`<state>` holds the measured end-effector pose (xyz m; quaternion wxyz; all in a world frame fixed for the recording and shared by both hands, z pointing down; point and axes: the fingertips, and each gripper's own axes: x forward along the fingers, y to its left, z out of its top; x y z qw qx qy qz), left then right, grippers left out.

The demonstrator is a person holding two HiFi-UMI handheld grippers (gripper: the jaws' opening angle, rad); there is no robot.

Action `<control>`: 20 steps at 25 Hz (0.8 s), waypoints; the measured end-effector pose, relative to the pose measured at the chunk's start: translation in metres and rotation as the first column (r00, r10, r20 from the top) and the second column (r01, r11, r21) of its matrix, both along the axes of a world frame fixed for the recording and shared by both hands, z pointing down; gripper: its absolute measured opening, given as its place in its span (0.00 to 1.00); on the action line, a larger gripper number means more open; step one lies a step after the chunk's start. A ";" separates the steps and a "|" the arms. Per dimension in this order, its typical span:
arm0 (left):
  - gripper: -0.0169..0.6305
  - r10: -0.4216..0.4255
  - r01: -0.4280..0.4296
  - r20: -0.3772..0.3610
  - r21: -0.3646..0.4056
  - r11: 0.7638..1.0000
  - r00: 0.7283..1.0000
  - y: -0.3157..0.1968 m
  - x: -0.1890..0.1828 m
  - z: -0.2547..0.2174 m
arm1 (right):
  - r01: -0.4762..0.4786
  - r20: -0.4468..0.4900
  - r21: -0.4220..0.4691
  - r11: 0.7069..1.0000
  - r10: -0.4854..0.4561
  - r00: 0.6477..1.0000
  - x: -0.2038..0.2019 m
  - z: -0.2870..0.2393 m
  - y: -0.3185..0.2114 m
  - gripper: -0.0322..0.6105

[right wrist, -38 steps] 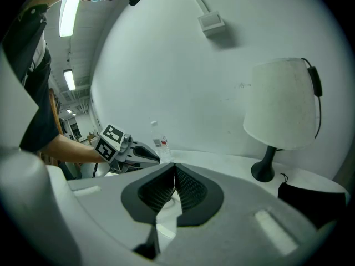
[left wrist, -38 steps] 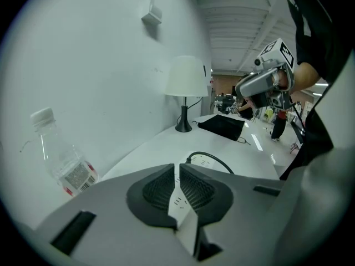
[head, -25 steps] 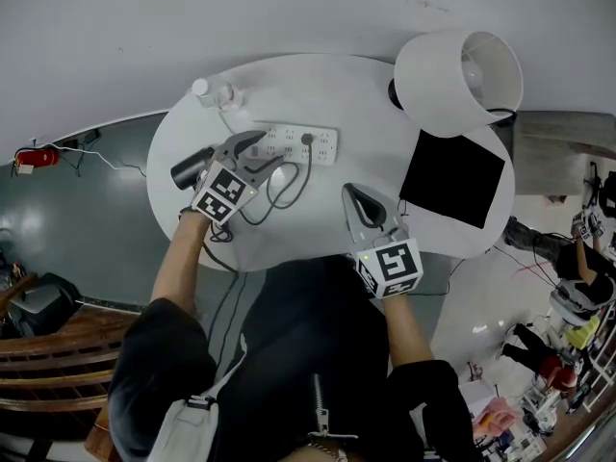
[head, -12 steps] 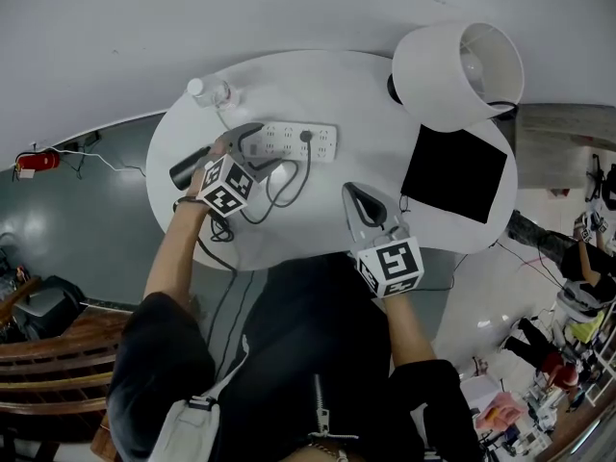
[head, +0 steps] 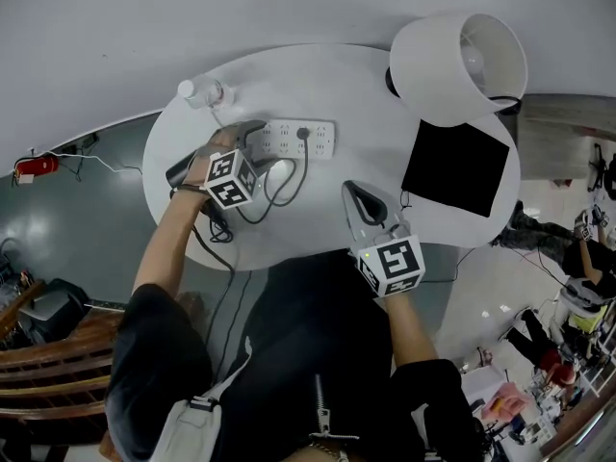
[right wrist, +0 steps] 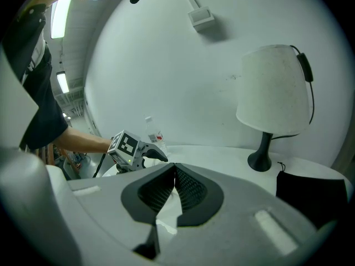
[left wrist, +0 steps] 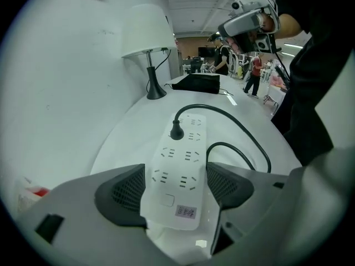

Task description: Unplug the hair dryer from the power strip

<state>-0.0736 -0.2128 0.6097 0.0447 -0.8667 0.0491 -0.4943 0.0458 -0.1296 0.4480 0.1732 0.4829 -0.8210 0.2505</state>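
At the far left of the round white table (head: 356, 80) lies the hair dryer (head: 177, 172), its dark barrel poking out from under the person's left hand, with a small water bottle (head: 203, 91) standing just behind it near the table edge. The left gripper (left wrist: 176, 190) is set over the near end of the white power strip (left wrist: 183, 157), one pad against each long side, so it holds the strip between moderately spread jaws. Further along the strip a black plug (left wrist: 177, 131) sits in a socket (fully seated, as far as I can see), and its black cord (left wrist: 247, 134) loops back over the tabletop. The right gripper (right wrist: 175, 184) hovers above the near edge of the table, well apart from the strip, its pads pressed together on nothing. To the right lies a flat black pouch (head: 454, 168), and behind it stands a lamp (head: 460, 65) with a white shade.
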 end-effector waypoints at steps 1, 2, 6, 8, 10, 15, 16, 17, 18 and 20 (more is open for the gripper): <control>0.54 0.009 -0.009 0.004 -0.003 1.000 1.000 0.000 0.000 0.001 | 0.000 0.000 -0.002 1.000 0.000 1.000 0.000 0.001 0.000 0.06; 0.54 0.020 -0.020 0.011 -0.005 1.000 1.000 -0.001 0.001 0.002 | 0.000 0.000 -0.005 1.000 0.000 1.000 0.000 0.002 0.000 0.06; 0.55 0.088 -0.090 0.066 0.017 0.996 0.994 -0.008 -0.003 -0.004 | -0.003 0.001 -0.010 1.000 0.003 1.000 0.001 0.003 0.000 0.06; 0.55 0.102 -0.104 0.066 0.017 0.994 0.993 -0.015 -0.002 -0.012 | -0.008 0.002 -0.013 1.000 0.008 1.000 0.002 0.005 0.000 0.06; 0.55 0.122 -0.122 0.077 -0.010 0.993 0.990 -0.017 -0.001 -0.014 | -0.009 0.005 -0.015 1.000 0.010 1.000 0.001 0.006 -0.001 0.06; 0.55 0.185 -0.176 0.133 -0.076 0.981 0.974 -0.004 -0.001 0.004 | -0.011 0.011 -0.014 1.000 0.011 1.000 -0.002 0.006 -0.004 0.06; 0.55 0.190 -0.180 0.139 -0.081 0.980 0.972 -0.003 -0.001 0.008 | -0.012 0.011 -0.016 1.000 0.012 1.000 -0.002 0.006 -0.005 0.06; 0.55 0.193 -0.182 0.145 -0.086 0.980 0.970 -0.002 -0.001 0.011 | -0.014 0.010 -0.017 1.000 0.014 1.000 -0.001 0.006 -0.005 0.06; 0.55 0.196 -0.183 0.150 -0.093 0.979 0.969 -0.001 -0.001 0.014 | -0.015 0.009 -0.019 1.000 0.016 1.000 0.000 0.007 -0.005 0.06; 0.55 0.203 -0.187 0.153 -0.110 0.976 0.967 0.000 -0.001 0.017 | -0.018 0.006 -0.024 1.000 0.018 1.000 0.002 0.009 -0.005 0.06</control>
